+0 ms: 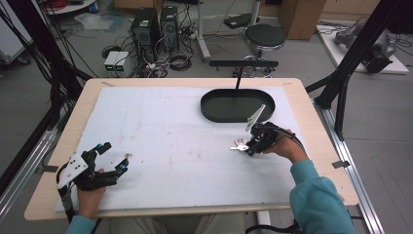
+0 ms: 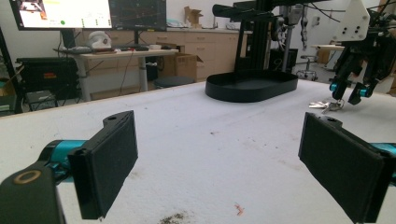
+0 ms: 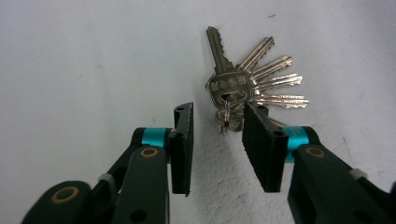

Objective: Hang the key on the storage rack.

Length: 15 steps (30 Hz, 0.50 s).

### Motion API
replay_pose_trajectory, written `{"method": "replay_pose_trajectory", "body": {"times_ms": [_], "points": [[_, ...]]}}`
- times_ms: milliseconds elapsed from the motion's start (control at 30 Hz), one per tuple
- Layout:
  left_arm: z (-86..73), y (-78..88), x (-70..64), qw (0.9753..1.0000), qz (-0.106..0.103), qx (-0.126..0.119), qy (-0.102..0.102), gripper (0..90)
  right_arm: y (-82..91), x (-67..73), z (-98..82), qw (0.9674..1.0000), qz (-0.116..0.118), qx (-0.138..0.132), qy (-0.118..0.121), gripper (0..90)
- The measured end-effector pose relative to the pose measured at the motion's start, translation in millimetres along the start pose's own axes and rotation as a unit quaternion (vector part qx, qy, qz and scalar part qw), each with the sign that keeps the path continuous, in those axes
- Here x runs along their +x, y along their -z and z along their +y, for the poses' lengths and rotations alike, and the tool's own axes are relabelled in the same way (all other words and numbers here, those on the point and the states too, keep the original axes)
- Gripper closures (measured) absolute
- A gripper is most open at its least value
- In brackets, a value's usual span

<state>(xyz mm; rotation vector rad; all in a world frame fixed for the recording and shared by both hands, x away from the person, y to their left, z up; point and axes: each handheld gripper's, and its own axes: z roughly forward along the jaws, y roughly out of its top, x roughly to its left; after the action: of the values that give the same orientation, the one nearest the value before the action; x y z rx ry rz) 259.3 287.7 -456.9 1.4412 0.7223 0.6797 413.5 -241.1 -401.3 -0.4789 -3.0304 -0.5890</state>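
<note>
My right gripper [image 3: 217,140] points down over keys [image 3: 247,84], jaws part spread, ring end of bunch between them, pads not pressing yet. Keys: shiny metal, thin, toothed, fanned flat on white mat [image 1: 160,141], right side, just near black oval tray [image 1: 237,105]. Biggest key has stamped marks, too small to read. Mat rough, speckled. Tray smooth, low rim, far right. My left gripper [image 2: 217,158] spread wide, nothing between pads, near left corner. Wide open mat between both grippers.

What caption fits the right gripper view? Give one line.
Right gripper poised over a bunch of keys, jaws around its ring.
</note>
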Motion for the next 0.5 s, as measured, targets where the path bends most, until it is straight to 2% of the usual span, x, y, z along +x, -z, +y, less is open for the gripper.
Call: {"method": "replay_pose_trajectory", "body": {"times_ms": [167,333,500], "points": [[0.0,0.0,0.1,1.0,0.0,0.0,0.001,12.1,0.1,-0.9,-0.4,1.0,0.008,-0.001,-0.004,69.2],[0.0,0.0,0.2,1.0,0.0,0.0,0.0,12.1,-1.2,-1.4,-0.3,1.0,0.004,0.005,0.0,71.8],[0.0,0.0,0.2,1.0,0.0,0.0,0.0,12.1,-0.4,-1.2,0.7,1.0,-0.001,0.005,0.005,78.2]]}}
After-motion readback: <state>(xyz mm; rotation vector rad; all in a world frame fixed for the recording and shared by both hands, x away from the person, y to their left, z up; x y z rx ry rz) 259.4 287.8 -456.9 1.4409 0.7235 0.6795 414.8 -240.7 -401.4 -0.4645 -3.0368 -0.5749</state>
